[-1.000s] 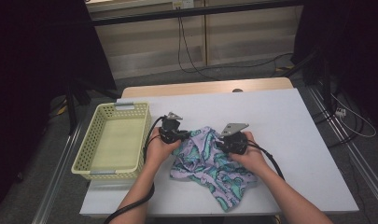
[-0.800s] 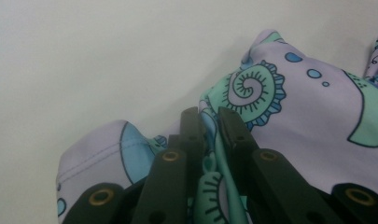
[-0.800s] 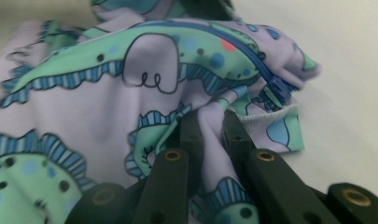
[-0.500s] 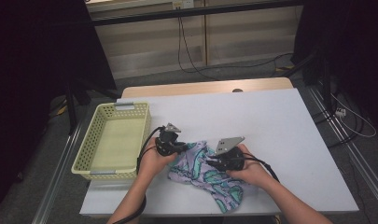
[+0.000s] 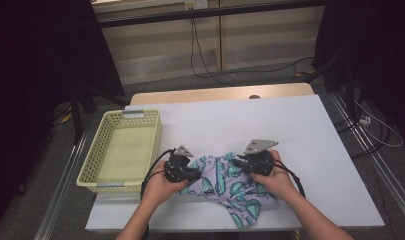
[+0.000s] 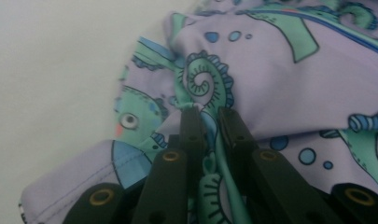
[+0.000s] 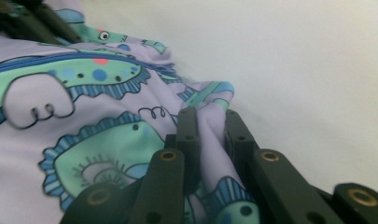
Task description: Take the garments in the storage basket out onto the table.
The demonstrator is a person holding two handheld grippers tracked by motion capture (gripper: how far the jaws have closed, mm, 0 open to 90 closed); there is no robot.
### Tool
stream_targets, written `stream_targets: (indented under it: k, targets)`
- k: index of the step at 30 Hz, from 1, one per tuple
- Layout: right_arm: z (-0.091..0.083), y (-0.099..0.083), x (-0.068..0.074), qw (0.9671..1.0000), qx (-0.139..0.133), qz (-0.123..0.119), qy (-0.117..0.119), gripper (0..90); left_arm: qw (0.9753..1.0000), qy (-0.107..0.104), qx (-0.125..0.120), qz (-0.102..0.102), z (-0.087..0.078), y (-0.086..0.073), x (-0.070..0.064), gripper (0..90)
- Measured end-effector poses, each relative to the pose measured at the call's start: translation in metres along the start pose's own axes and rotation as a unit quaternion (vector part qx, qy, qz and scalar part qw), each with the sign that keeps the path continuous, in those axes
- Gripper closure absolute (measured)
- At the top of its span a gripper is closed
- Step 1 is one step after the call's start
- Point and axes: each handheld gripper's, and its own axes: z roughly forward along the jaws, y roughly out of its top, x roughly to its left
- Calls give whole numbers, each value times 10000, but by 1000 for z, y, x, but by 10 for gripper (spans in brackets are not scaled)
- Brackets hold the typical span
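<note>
A lilac cloth point(image 5: 225, 187) printed with green and blue sea creatures lies rumpled on the white table point(image 5: 290, 130) near its front edge. My left gripper point(image 5: 194, 172) holds the cloth's left side. In the left gripper view its jaws pinch a fold of the cloth point(image 6: 280, 79), with the left gripper point(image 6: 209, 116) shut on it. My right gripper point(image 5: 239, 162) grips the cloth's right upper edge. In the right gripper view a ridge of the cloth point(image 7: 84, 121) is clamped between the jaws of the right gripper point(image 7: 209, 116).
A pale yellow plastic basket point(image 5: 97, 150) stands at the table's left edge, beside my left hand. Cables hang behind the table, and a metal rail point(image 5: 385, 180) runs along its right side.
Both grippers have drawn the cloth toward the table's front edge and moved a little apart. The cloth lies lower and more spread between them than before.
</note>
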Motion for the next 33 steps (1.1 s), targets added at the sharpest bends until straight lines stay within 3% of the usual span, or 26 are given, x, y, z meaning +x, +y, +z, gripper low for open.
stream_targets:
  k: [5,10,16,18,20,25,27,30,33]
  targets:
    - [4,2,4,9998,14,-178,-71,803,9997,-243,10,13,2,0,-13,818]
    - [4,3,2,9999,-35,-118,-79,803,9990,-412,-1,164,6,4,-26,819]
    - [1,4,-1,9999,-72,-53,-129,802,9968,-769,-15,231,13,9,-42,821]
    - [0,4,-2,9999,-70,-42,-134,803,9964,-776,16,348,13,12,-48,821]
    - [-1,4,-2,9999,-71,-44,-110,804,9959,-843,1,335,14,14,-50,821]
    - [2,3,3,9998,96,-192,-47,809,9972,-614,46,434,10,17,-43,820]
    - [3,3,5,9994,184,-282,22,808,9985,-291,25,470,5,17,-37,818]
    - [4,3,10,9983,341,-482,20,806,9985,58,17,544,-3,18,-27,812]
    - [-3,6,5,9986,177,-472,-134,806,9981,336,-94,515,-13,19,-17,809]
